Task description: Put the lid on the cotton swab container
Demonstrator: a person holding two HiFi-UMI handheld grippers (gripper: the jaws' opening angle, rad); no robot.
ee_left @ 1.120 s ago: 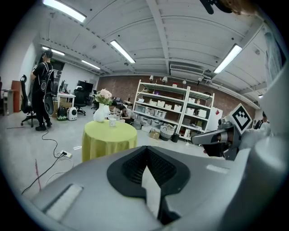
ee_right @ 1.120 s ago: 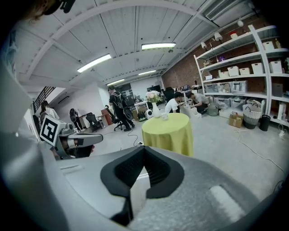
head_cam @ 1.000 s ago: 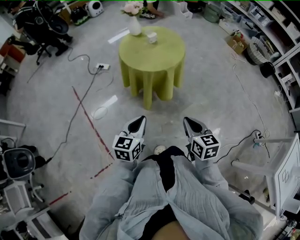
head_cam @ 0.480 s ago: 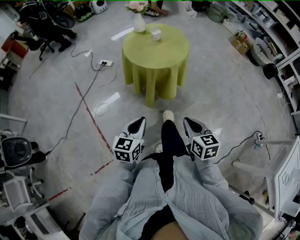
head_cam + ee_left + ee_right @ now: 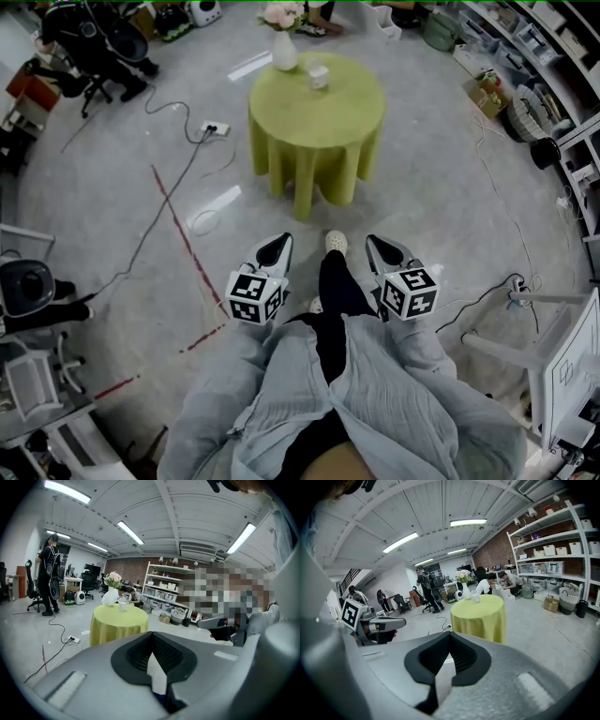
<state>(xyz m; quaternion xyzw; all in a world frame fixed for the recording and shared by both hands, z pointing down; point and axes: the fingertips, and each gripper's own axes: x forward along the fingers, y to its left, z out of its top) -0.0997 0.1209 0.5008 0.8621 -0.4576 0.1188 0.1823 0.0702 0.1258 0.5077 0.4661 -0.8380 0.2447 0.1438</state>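
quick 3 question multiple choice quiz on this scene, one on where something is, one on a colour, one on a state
1. Where is the cotton swab container?
A. on the floor by the red line
B. on the round table, beside the white vase
C. on the shelves

2. What colour is the tablecloth?
A. yellow-green
B. blue
C. white

3. How are the left gripper and right gripper?
A. both open wide
B. the left one clamped on the vase
C. both shut, nothing between the fingers

Answers:
1 B: the head view shows it on the tabletop next to the vase.
2 A: the cloth draping the table is yellow-green in every view.
3 C: each gripper view shows its fingers meeting at the tips with nothing held.
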